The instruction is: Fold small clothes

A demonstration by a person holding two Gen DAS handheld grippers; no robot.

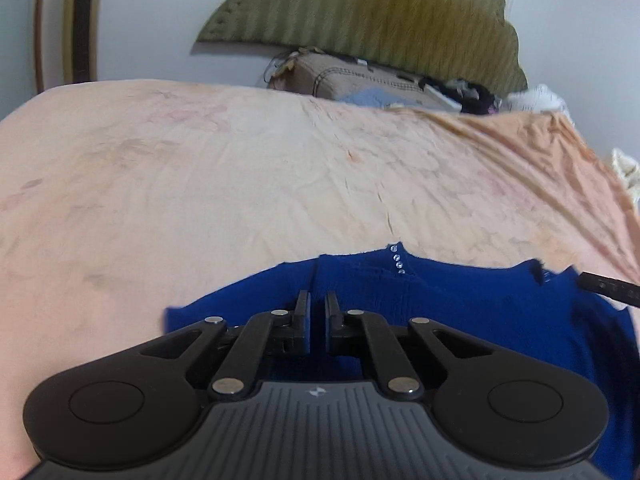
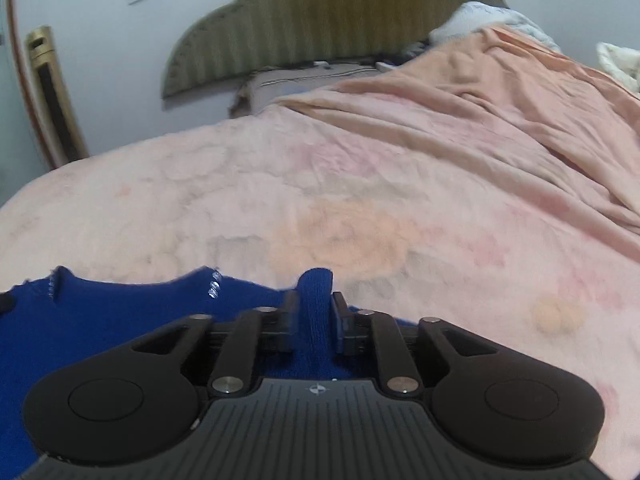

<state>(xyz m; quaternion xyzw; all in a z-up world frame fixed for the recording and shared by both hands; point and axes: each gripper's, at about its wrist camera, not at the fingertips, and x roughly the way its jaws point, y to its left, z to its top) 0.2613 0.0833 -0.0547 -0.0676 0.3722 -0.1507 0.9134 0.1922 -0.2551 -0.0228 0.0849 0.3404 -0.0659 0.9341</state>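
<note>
One blue knitted garment (image 1: 460,312) lies on the bed (image 1: 200,184), and that is the only piece of clothing to be counted. Two pairs of tongs are at it, the left tongs (image 1: 318,306) and the right tongs (image 2: 314,304), each with two fingers. One row of small shiny studs (image 1: 398,258) shows in the left view, four as far as can be made out. One green padded headboard (image 1: 380,12) stands behind
</note>
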